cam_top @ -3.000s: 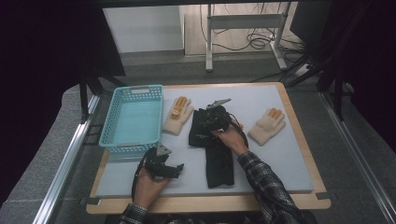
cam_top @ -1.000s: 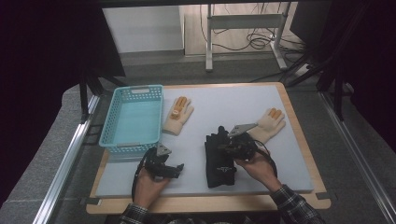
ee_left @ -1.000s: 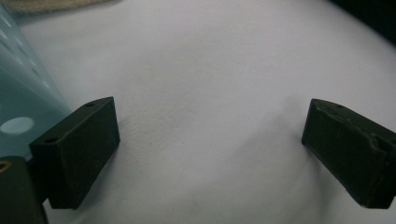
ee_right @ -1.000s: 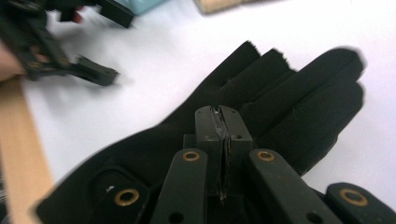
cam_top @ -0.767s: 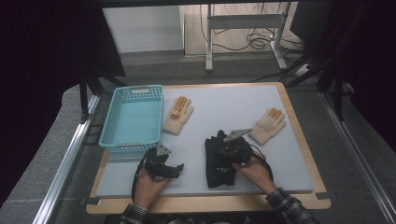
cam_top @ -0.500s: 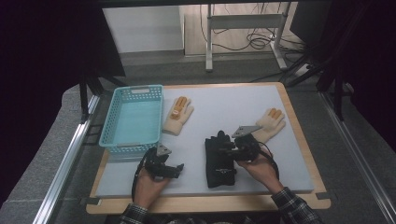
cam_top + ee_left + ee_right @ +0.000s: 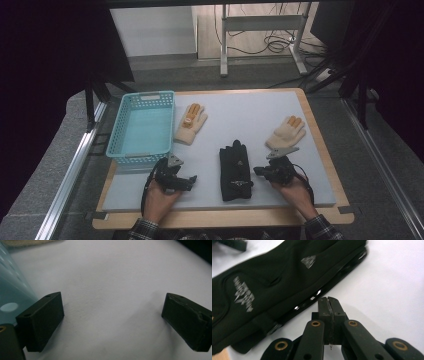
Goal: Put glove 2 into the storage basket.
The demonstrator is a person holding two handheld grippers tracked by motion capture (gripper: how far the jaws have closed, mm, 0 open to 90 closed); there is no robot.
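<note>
Black gloves [image 7: 236,170]: stacked pair lying flat on white mat [image 7: 240,115], between both hands.
Right gripper [image 7: 260,171]: jaws just closed, pressed together, empty, tip beside stack edge.
Left gripper [image 7: 191,181]: jaws spread, resting near teal basket [image 7: 142,127].
Technique: likely reopen, slide under edge, pinch both layers.
Unclear: second glove mostly hidden underneath.

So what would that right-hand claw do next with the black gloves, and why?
Probably open its jaws and slide onto the edge of the black gloves. The right gripper sits just beside them with its jaws pressed together on nothing, so it cannot take hold yet. The left gripper waits open near the blue basket.
</note>
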